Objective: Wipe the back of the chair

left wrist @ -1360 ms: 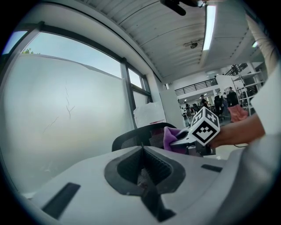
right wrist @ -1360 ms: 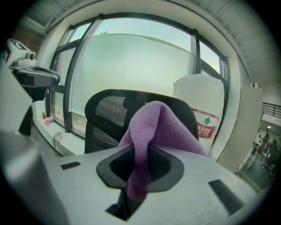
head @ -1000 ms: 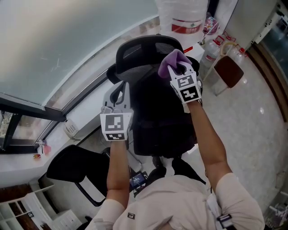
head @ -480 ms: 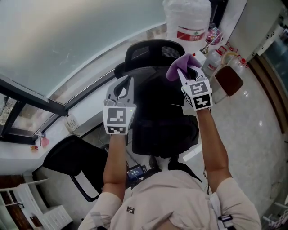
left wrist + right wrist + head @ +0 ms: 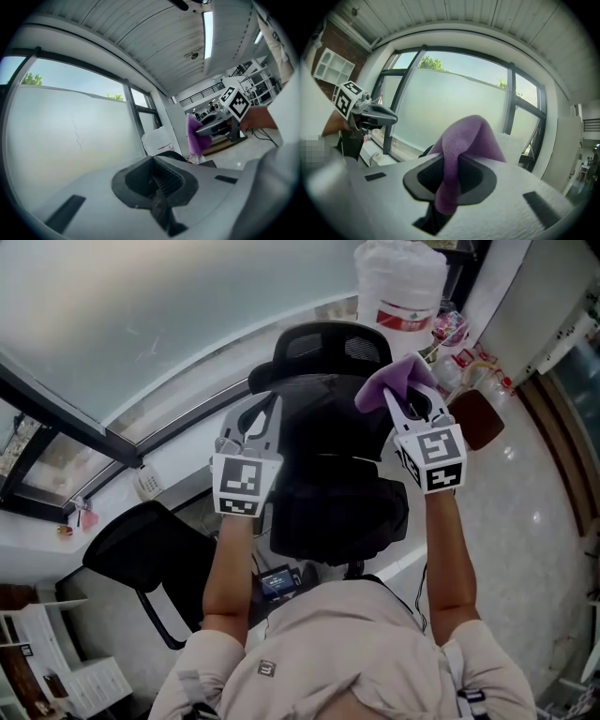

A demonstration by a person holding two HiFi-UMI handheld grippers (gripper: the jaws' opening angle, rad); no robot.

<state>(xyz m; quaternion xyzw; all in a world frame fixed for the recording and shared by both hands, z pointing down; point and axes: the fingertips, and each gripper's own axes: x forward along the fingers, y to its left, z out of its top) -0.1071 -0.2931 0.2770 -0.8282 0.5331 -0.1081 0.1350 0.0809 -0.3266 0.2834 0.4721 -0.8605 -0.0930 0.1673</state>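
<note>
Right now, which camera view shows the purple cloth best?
The right gripper view: the purple cloth fills the centre, pinched between the jaws. The head view shows it small, by the chair. The left gripper view shows it far off, hanging from the right gripper.

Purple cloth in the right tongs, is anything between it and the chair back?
Nothing visible does. The purple cloth, clamped in the right tongs, is up by the upper right edge of the chair back, with no object between them in the head view.
</note>
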